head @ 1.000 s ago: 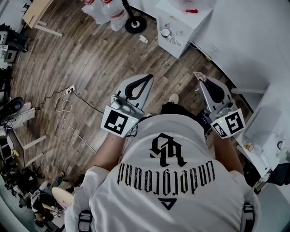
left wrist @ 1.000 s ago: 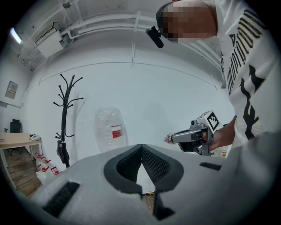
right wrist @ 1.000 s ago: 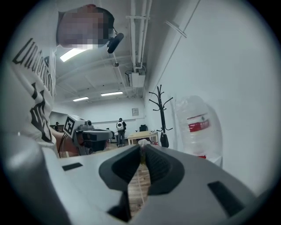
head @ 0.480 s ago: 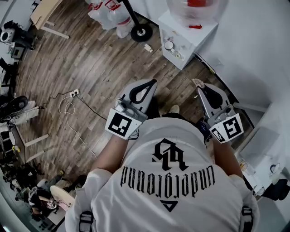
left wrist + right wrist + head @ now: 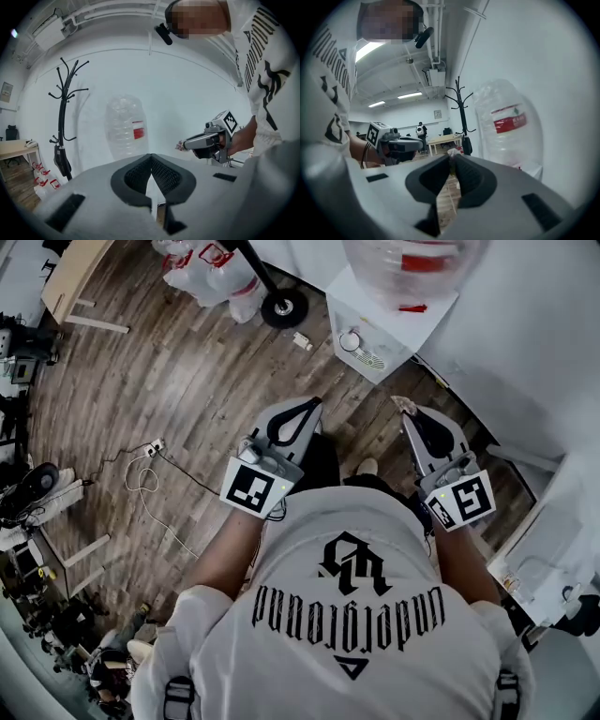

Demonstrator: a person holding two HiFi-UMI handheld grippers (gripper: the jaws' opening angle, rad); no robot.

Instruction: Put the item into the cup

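Where right gripper [image 5: 451,160] ribbed fingers [image 5: 469,179] pinch, a crumpled item [image 5: 452,151] protrudes

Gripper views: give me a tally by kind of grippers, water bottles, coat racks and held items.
Grippers: 2, the left gripper and the right gripper
Water bottle: 1
Coat rack: 1
Small item pinched in the right gripper: 1
Total: 5

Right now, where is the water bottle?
In the head view, top right: the bottle stands on a white cabinet, ahead of the right gripper.
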